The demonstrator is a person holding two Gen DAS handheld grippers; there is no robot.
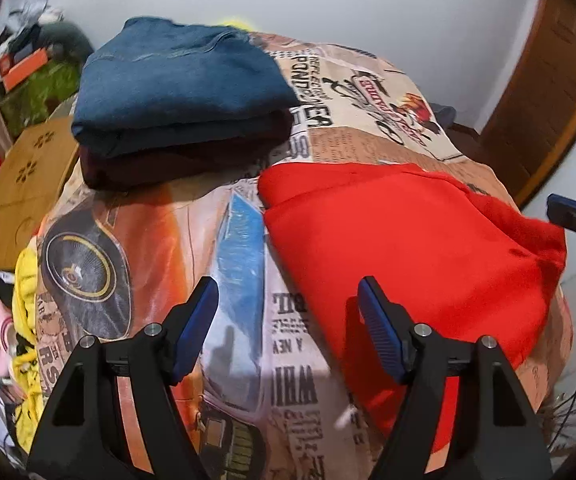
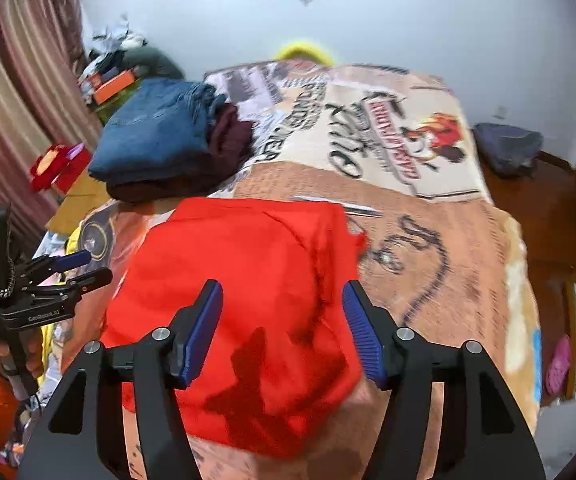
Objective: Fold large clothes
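Both the left gripper (image 1: 288, 320) and right gripper (image 2: 281, 330) hover with jaws released and empty above the folded red garment (image 2: 239, 300) on the bed (image 2: 448, 280); at eleven o'clock beyond, the stacked blue jeans (image 1: 179, 84) look toppleable if the garment is carried over carelessly.

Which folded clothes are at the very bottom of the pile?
The dark maroon garment. It lies under the blue denim one; the red one lies apart.
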